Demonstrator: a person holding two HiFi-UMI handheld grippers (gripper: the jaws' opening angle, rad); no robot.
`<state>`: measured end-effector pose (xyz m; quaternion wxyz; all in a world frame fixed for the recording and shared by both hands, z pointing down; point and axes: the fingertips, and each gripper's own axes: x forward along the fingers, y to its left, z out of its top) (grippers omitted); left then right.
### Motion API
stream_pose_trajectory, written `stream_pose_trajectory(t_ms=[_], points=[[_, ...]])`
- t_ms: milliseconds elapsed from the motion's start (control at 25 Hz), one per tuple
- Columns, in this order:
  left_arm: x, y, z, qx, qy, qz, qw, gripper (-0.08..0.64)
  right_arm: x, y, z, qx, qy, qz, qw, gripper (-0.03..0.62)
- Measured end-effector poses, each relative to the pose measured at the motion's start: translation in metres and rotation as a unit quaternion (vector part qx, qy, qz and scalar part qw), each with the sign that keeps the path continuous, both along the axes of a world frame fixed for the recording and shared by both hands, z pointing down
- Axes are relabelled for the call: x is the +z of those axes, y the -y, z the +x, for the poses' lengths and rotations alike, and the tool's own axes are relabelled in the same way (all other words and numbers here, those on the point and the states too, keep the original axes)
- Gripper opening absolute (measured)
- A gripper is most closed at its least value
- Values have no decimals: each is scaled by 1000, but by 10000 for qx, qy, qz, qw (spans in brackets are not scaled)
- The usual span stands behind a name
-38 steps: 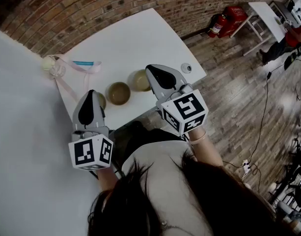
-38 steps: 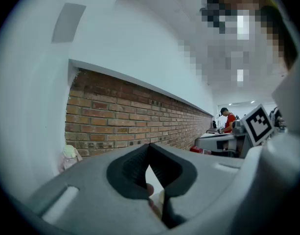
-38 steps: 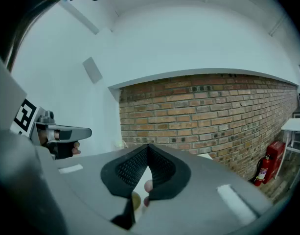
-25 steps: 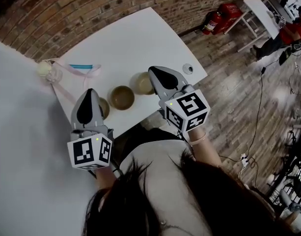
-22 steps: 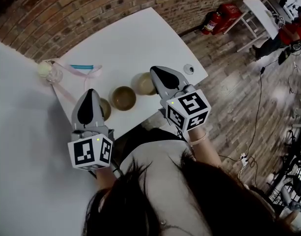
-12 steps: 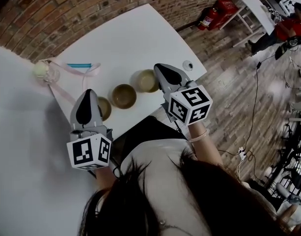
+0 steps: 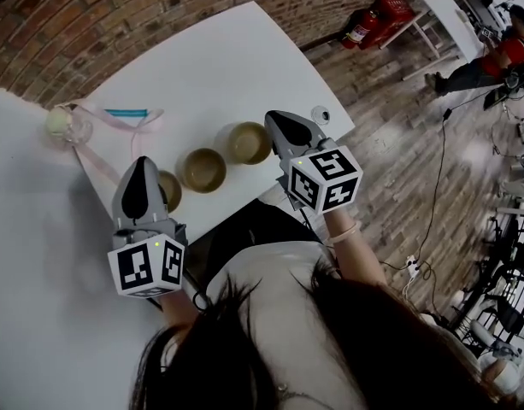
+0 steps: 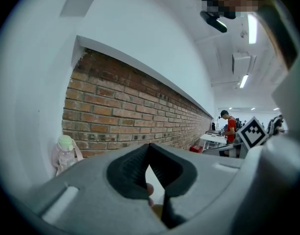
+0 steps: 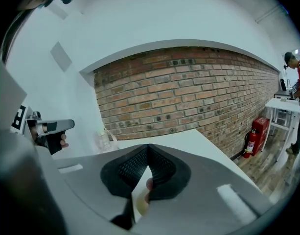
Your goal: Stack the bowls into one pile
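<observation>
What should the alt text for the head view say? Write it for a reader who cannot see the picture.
Three brownish bowls sit apart in a row near the front edge of a white table, seen from above the person's head. The left gripper and the right gripper hang over the two ends of the row, neither holding a bowl.
</observation>
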<state>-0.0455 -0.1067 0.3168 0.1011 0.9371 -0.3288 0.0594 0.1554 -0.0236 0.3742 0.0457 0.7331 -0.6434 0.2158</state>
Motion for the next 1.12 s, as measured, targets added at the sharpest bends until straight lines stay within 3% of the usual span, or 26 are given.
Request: stream_pose_trajectory(t_ms=[560, 1120], points=[[26, -3, 5, -374, 255, -224, 9987, 0, 56, -4, 14, -306, 287, -590, 9974, 18], [53, -1, -5, -708, 528, -461, 9950, 0, 108, -11, 25, -317, 547, -1109, 9918, 32]])
